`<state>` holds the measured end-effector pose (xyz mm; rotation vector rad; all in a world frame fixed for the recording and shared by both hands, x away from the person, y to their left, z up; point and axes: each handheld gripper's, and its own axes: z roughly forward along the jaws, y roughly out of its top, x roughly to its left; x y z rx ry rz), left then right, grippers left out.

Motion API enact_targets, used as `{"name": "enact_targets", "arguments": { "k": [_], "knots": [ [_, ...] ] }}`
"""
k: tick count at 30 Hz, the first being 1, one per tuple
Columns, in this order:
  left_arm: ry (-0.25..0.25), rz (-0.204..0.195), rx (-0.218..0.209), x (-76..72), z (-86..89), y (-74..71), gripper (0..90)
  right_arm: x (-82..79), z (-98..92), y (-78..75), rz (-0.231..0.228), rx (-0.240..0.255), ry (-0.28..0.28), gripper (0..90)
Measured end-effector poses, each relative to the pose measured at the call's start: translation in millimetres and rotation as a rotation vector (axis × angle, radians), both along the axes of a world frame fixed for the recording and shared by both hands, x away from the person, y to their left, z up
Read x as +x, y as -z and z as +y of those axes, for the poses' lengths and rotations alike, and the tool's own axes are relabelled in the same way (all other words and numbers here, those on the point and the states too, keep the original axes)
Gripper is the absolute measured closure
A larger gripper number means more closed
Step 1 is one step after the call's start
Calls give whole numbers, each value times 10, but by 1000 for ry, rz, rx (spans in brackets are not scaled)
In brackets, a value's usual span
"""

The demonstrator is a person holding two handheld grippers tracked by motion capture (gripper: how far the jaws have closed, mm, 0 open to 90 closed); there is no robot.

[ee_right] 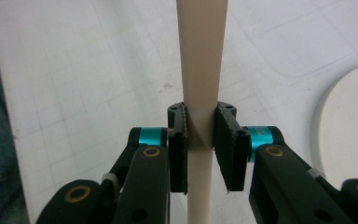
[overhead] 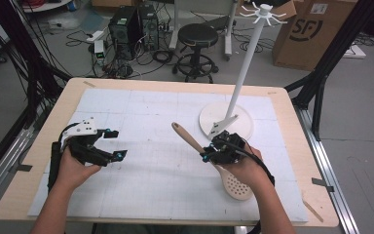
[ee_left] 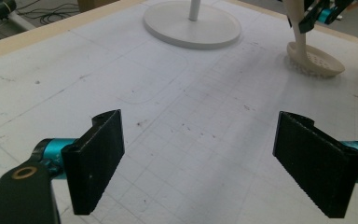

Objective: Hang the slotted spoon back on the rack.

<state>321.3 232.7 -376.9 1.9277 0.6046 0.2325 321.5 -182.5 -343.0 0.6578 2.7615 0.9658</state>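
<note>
Slotted spoon (overhead: 209,161) handle clamped in right claw (overhead: 205,155) — bowl resting on mat, left claw (overhead: 118,144) wide open

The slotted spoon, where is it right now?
In the high view the slotted spoon sits right of centre, clamped in the right hand-held gripper, just in front of the white stand's base.

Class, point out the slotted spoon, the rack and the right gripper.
slotted spoon (overhead: 187,136), high view, on its handle.
rack (overhead: 245,63), high view, on its pole.
right gripper (ee_right: 200,147), right gripper view, between the pads.
</note>
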Motion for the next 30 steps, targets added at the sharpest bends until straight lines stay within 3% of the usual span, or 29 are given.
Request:
{"name": "enact_targets", "arguments": {
  "k": [8,14,25,30],
  "knots": [
    [3,0,2,-8,-4,-6,169,-17,-174,-148,-19,101,28,763],
    [-2,-2,1,-12,0,-10,169,-28,-242,-273,-33,135,24,763],
    [3,3,4,-10,-15,2,169,-11,-448,-613,-61,246,37,762],
    [1,-1,3,-10,3,-6,169,13,-530,-780,-82,253,51,762]
  ]
}}
